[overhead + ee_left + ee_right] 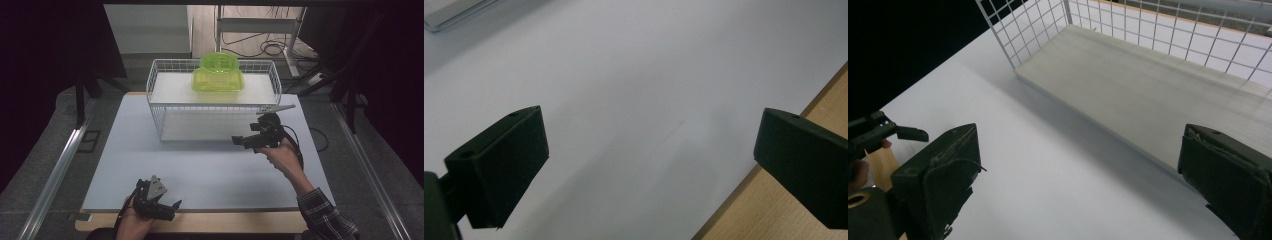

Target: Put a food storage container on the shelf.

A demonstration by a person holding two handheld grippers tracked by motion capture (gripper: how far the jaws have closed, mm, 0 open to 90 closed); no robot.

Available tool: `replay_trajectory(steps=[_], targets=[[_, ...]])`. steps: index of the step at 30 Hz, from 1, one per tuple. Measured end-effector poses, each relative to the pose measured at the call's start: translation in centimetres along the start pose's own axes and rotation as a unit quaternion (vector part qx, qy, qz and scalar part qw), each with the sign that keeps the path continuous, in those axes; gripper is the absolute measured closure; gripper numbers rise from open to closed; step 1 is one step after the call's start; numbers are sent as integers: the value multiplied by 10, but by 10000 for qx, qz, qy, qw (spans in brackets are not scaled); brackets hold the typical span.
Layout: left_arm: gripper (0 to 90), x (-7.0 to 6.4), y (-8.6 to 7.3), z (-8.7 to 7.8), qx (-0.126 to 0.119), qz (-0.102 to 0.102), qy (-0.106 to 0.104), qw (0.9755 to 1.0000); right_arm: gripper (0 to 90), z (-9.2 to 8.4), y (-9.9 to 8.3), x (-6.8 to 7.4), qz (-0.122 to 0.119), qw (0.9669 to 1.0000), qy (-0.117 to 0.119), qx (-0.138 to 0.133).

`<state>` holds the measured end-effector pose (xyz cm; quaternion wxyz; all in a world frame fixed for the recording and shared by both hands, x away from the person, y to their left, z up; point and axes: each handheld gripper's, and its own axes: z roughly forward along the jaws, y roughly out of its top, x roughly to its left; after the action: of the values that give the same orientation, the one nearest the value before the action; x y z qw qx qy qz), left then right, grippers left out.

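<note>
The green container [218, 74] sits atop the rack [155, 80], beyond the open, empty right gripper [240, 140].

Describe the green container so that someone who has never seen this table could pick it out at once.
Start from the white mat that covers the table, and find the white wire rack standing at its far side. The green container sits on the rack's upper shelf, right of the middle. It is translucent lime-green plastic, the one brightly coloured thing there.
</note>
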<state>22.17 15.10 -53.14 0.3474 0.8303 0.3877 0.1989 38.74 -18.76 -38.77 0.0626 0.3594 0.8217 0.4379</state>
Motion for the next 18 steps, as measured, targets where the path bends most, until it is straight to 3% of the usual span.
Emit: replay_trajectory(steps=[10, 18], targets=[[8, 0, 0, 0, 5, 4, -5, 10000, 43, 7, -17, 5, -301, 9989, -171, 326], [8, 0, 0, 0, 10, 11, -12, 10000, 33, 12, -34, 6, -286, 9985, -189, 435]])
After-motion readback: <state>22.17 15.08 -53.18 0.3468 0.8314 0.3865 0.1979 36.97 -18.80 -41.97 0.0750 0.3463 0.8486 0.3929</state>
